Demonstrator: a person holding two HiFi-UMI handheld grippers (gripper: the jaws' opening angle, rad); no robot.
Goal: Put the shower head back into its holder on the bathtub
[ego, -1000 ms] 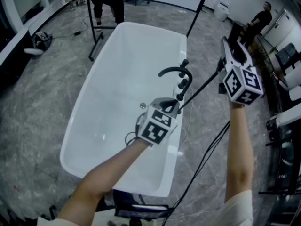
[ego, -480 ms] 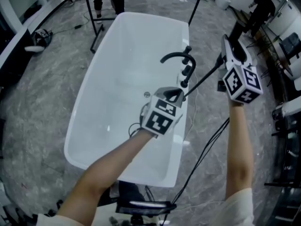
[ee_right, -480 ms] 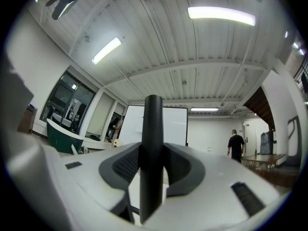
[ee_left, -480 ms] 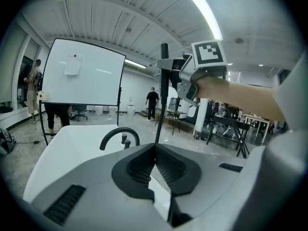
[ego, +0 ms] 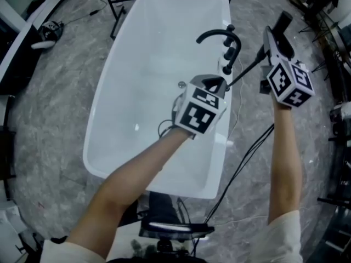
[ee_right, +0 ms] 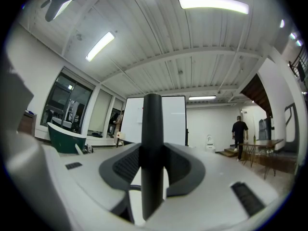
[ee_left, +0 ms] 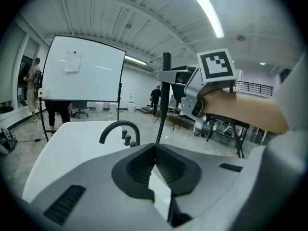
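Shower head on its way to the holder, both jaws gripping.

Tub (ego: 143, 64) lies below and beyond both jaws, its tap (ego: 215, 35) and small black fittings (ego: 227, 53) just ahead of the left gripper (ego: 215, 82). The holder is probably among them, though I cannot tell which. The right gripper (ee_right: 153, 148) has its jaws closed on the upright shower head (ee_left: 166, 76); the left jaws are pinched together on the thin hose (ee_left: 160, 129). Best to hold the head upright, lower it straight onto the holder, and feed hose so it neither tugs nor snags the tap. Only the head view shows the fittings against both jaws. The right gripper view shows the grip but no tub.
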